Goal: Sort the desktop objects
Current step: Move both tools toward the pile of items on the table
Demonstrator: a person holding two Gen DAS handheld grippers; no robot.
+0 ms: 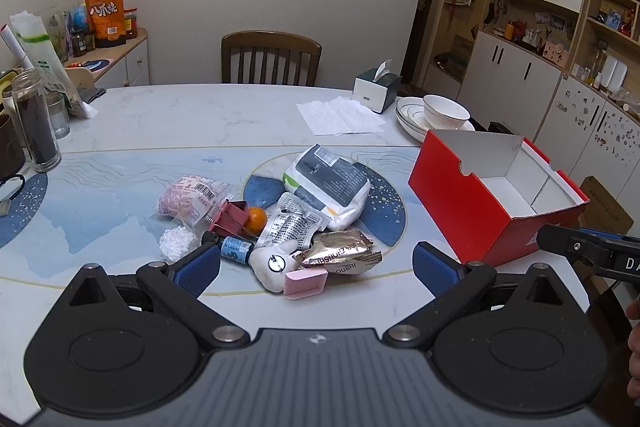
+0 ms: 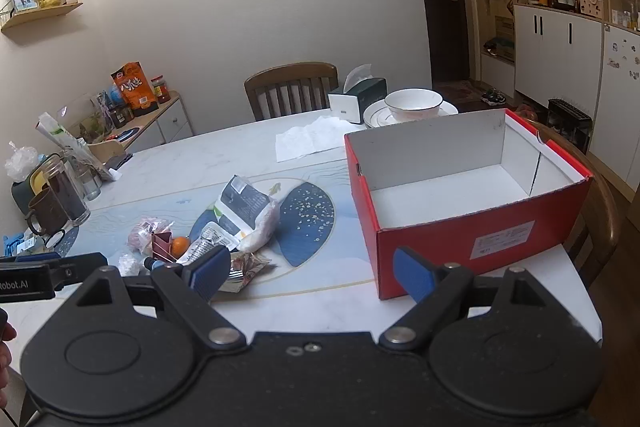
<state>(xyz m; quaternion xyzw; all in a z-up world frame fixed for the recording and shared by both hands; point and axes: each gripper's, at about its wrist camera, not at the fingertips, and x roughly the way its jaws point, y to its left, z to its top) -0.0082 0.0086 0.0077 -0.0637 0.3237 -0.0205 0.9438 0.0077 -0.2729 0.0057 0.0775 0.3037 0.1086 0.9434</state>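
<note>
A pile of small objects lies mid-table: a white-and-grey wipes pack (image 1: 330, 183), a silver sachet (image 1: 290, 225), a gold foil packet (image 1: 340, 251), a pink comb (image 1: 306, 281), a white plush toy (image 1: 272, 265), a small blue-labelled bottle (image 1: 234, 249), an orange (image 1: 256, 219), a maroon clip (image 1: 232, 213) and a pink packet (image 1: 192, 197). An empty red box (image 1: 472, 211) stands to the right, also in the right wrist view (image 2: 460, 239). My left gripper (image 1: 316, 269) is open just before the pile. My right gripper (image 2: 312, 275) is open and empty, between the pile (image 2: 240, 223) and the box.
A tissue box (image 1: 376, 89), loose tissues (image 1: 340, 115) and stacked plates with a bowl (image 1: 436, 115) sit at the far right. Glass jars (image 1: 34, 123) and a mug stand at the left edge. A wooden chair (image 1: 270, 59) is behind the table.
</note>
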